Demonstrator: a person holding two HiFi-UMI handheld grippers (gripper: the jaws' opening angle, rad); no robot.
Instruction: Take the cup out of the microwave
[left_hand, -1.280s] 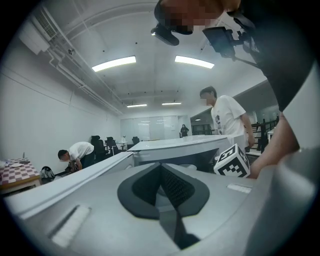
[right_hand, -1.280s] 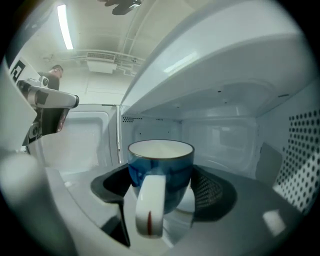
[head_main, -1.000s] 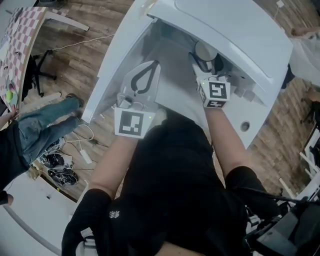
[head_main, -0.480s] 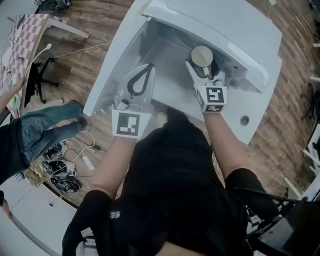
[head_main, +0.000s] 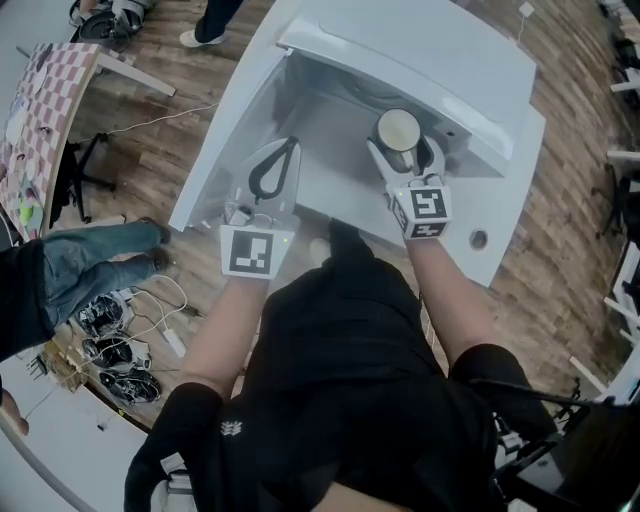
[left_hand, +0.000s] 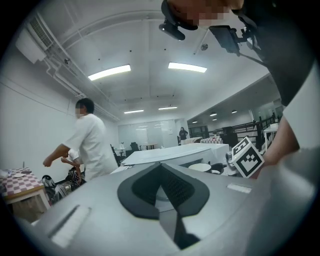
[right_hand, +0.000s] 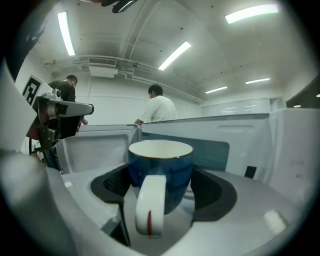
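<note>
A blue cup (head_main: 398, 130) with a white inside and a white handle sits between the jaws of my right gripper (head_main: 401, 152), which is shut on its sides. It is held just in front of the opening of the white microwave (head_main: 440, 55). The microwave's door (head_main: 222, 135) stands open to the left. In the right gripper view the cup (right_hand: 161, 172) fills the middle, handle toward the camera, between the dark pads of the right gripper (right_hand: 161, 190). My left gripper (head_main: 283, 158) is shut on nothing and hovers beside the door; its jaws meet at the tips (left_hand: 160, 165).
A person in a white shirt (left_hand: 92, 142) stands beyond the microwave. At the left of the head view are a person's jeans (head_main: 95, 262), tangled cables (head_main: 122, 345) on the wood floor and a checkered table (head_main: 38, 100).
The right gripper has drawn the cup back toward me, out from under the microwave's top, so its whole rim now shows. The left gripper has barely moved.
</note>
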